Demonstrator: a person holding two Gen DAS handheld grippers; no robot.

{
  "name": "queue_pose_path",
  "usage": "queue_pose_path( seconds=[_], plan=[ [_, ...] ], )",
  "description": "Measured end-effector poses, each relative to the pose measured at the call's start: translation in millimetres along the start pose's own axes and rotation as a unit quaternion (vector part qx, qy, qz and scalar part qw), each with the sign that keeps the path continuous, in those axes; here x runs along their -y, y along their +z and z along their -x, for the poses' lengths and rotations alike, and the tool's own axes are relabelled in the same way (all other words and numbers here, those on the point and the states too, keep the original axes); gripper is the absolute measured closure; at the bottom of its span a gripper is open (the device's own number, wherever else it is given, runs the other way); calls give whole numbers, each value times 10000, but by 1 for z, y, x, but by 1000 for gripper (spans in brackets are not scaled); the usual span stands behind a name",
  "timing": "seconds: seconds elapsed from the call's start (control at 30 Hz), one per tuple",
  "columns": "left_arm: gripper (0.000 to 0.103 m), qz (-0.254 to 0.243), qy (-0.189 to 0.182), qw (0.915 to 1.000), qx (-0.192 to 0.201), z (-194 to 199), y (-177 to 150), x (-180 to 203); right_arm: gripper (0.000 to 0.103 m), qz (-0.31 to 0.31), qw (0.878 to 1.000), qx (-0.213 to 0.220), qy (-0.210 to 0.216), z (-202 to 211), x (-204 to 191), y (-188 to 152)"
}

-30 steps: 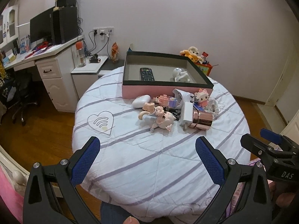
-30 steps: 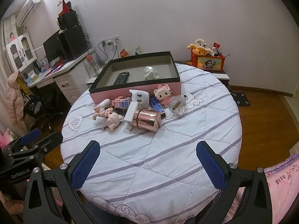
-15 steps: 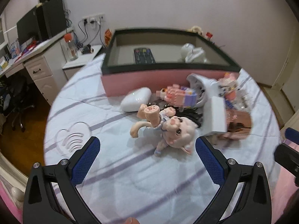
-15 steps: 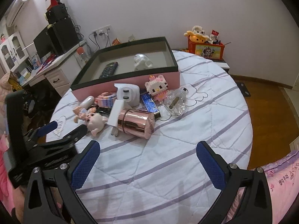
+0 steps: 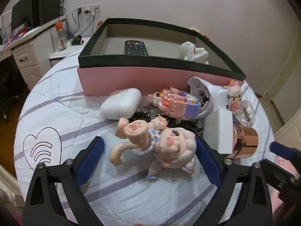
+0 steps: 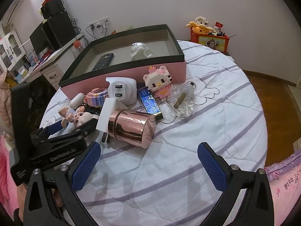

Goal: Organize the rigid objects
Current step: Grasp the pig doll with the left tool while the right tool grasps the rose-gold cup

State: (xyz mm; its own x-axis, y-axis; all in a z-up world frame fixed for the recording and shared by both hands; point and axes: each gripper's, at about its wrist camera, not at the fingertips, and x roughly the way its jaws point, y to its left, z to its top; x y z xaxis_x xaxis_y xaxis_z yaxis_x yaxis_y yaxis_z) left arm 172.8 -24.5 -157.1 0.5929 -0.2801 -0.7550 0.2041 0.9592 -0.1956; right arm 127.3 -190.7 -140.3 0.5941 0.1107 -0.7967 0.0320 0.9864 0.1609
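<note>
A pink-skinned doll (image 5: 160,143) lies on its side on the striped tablecloth, between the fingers of my left gripper (image 5: 148,150). Those jaws are closing; the right pad is at the doll's head, while the left pad stands clear of its tail. In the right wrist view the left gripper (image 6: 73,124) straddles the doll (image 6: 79,116). My right gripper (image 6: 149,158) hangs open over bare cloth, just in front of a rose-gold canister (image 6: 133,128). The pink box with a dark rim (image 5: 131,77) holds a black remote (image 5: 135,48) and a white figure (image 5: 193,53).
Piled before the box are a white earbud case (image 5: 121,103), a pink and purple brick figure (image 5: 175,103), a white plug adapter (image 6: 121,92), a white charger block (image 6: 106,113), a blue box (image 6: 149,102), a cat brick figure (image 6: 158,81) and a clear bottle (image 6: 181,101). A desk stands far left.
My left gripper came forward and down until the doll lay between its fingers, and its jaws have narrowed. The right gripper dropped closer to the pile and stayed open.
</note>
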Motion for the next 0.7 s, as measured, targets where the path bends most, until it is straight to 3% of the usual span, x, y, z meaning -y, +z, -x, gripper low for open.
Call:
queue_pose_path(
  seconds=[0.1,0.27,0.53,0.6,0.7],
  plan=[
    [22,-41,-170,9998,63,5,-2,0,0,-23,10000,-18,91,-8,-2,3],
    [22,-77,-198,9997,72,9,-2,-2,1,-85,9999,13,141,-19,-8,4],
    [22,-56,-151,9998,106,15,-3,-14,15,-467,9989,24,-2,-29,-2,4],
    [22,-88,-137,9998,116,15,-4,-13,24,-526,9986,37,-64,-32,-4,6],
    [22,-107,-123,9998,122,14,-4,-13,31,-586,9982,66,-119,-34,-7,7]
  ],
)
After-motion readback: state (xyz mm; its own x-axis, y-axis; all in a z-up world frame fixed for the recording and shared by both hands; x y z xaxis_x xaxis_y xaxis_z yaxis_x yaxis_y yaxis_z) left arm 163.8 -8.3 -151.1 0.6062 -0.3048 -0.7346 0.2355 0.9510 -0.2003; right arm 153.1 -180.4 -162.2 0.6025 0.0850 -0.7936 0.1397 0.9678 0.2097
